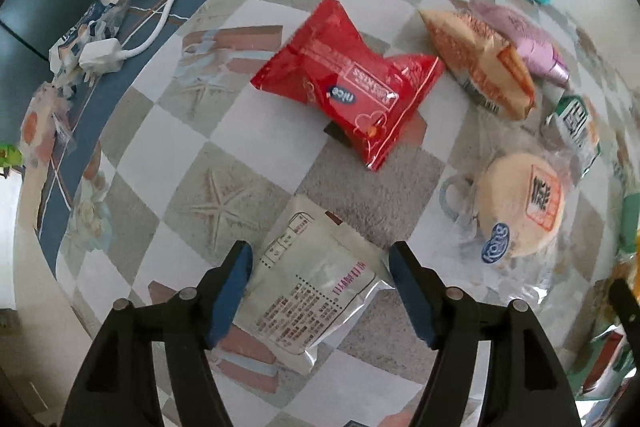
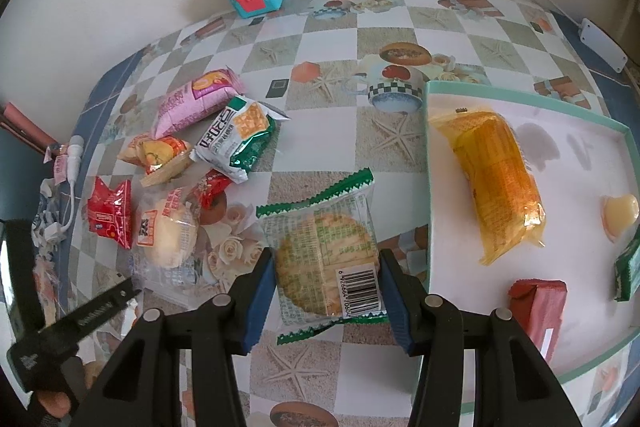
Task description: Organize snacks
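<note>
My left gripper (image 1: 320, 291) points almost straight down at a white sachet (image 1: 316, 287) lying flat on the checked tablecloth (image 1: 224, 163). The sachet sits between my left fingers, its long axis slanting from the upper left toward the lower right of the left wrist view, so it runs roughly across the gap, not along it. The jaws stand apart, with daylight between each blue pad and the packet; nothing is gripped there.

My right gripper (image 2: 326, 291) is clamped on a cracker pack (image 2: 324, 259) with green zigzag edges, both pads pressing its sides, barcode end nearest me. The teal-rimmed tray (image 2: 592, 121) lies just to the right of it, so the right hand is the nearer one for dropping off (the tray already holds an orange packet (image 2: 496, 183), a jelly cup (image 2: 620, 213) and a red bar (image 2: 538, 307)).

Readable writing is scarce. The red pouch (image 1: 348, 83) beyond the sachet shows "nice", upside down. The round bun (image 1: 520, 203) to the right carries a blue "Kong" badge. The sachet's own print is too small to read.
</note>
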The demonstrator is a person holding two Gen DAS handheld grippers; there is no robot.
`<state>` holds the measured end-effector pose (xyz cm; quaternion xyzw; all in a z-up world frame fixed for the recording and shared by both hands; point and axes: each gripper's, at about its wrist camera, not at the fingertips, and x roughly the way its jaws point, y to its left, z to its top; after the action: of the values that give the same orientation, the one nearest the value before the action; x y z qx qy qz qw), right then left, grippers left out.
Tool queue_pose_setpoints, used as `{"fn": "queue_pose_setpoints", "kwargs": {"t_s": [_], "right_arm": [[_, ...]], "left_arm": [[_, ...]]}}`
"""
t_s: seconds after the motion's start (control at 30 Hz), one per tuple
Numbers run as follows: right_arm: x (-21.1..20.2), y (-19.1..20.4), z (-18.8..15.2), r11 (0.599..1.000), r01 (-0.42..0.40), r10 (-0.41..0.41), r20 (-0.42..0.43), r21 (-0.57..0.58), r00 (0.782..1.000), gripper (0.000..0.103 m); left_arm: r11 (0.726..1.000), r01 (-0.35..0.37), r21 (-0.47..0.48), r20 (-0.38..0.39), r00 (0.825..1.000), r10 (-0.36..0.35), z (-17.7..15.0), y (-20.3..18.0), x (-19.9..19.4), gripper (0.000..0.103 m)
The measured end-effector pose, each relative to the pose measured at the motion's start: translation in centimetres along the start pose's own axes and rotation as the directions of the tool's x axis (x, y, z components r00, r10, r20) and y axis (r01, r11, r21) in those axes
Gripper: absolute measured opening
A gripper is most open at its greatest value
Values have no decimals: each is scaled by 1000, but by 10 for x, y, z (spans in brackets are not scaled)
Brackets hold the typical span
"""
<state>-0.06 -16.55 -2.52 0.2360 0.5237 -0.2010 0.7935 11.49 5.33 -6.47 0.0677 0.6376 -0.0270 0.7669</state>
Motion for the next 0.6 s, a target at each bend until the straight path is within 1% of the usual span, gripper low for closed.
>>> {"fn": "queue_pose_setpoints", "kwargs": {"t_s": [0.07,0.13,0.17,0.23,0.4,0.47,0.5,0.53,0.6], "right_arm": [[0,-1,0,1000,0,0,-1,4,1000,53],[1,-1,0,1000,-1,1,-4,6,1000,53],[1,-2,1,1000,-2,2,-5,7,1000,53],[1,-2,1,1000,-3,3,-6,9,1000,53],[0,-3,1,1000,-3,4,-6,18,1000,53],[1,-4,1,1000,-2,2,-9,21,1000,53],[1,-5,1,1000,-2,2,-11,24,1000,53],[2,-5,1,1000,-2,2,-13,26,1000,53],[2,-6,1,1000,-1,2,-15,30,1000,53]], "left_arm": [[1000,-5,6,-1,1000,5,0,1,1,74],[999,-27,19,3,1000,27,-1,1,5,87],[999,-44,32,12,999,43,-2,0,7,89],[998,-42,36,17,999,41,-4,0,8,90],[999,-19,48,1,1000,19,-9,-1,9,90],[998,-17,58,4,1000,17,-11,-5,9,86],[998,1,62,6,1000,-1,-11,-8,7,75],[998,18,64,8,1000,-19,-14,-14,7,68],[997,9,81,16,1000,-10,-15,-20,5,66]]}}
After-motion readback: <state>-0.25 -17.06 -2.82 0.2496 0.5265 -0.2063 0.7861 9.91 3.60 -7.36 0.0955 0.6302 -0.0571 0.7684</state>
